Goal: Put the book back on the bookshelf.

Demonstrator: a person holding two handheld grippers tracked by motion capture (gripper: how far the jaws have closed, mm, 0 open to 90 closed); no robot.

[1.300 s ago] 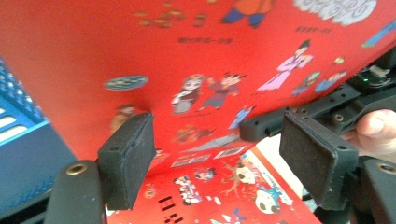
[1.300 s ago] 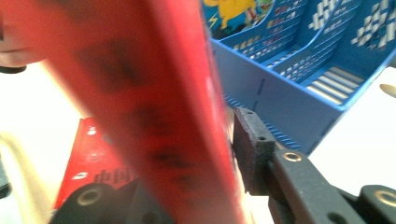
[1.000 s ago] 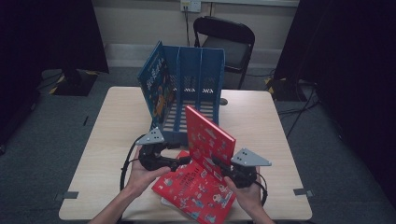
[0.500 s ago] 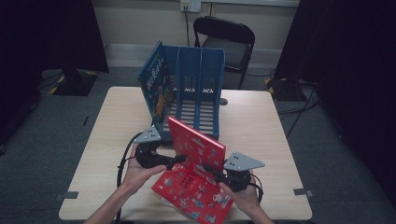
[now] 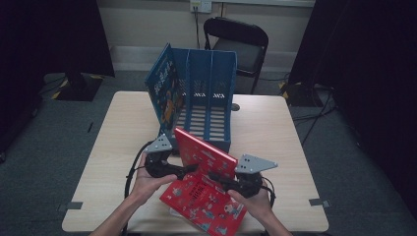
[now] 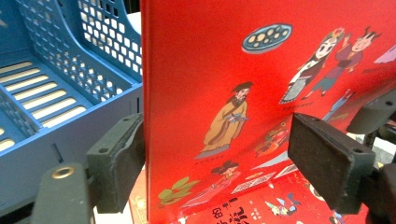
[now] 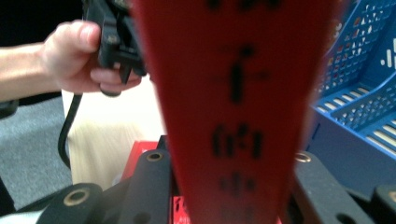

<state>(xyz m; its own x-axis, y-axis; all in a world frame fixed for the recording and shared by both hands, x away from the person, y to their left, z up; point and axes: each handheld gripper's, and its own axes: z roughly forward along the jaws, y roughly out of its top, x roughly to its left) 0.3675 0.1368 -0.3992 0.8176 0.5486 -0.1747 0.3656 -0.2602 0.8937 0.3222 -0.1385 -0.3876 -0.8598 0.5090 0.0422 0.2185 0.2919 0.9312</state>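
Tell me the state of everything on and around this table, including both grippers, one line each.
Upright red hardcover book: standing on edge, tilted, closed.
Flat red picture book: lying closed on the table.
Blue plastic slotted file rack: upright, middle slots empty.
Blue picture book: standing tilted at rack's left side.
Left gripper: open, jaws just eased inward.
Right gripper: jaws just opening, upright book's spine between; grip unclear.
Black folding chair: unfolded, empty.

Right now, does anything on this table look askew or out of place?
Yes: the blue book leans tilted against the outer left wall of the blue file rack instead of standing in a slot. The red book is merely being lifted.
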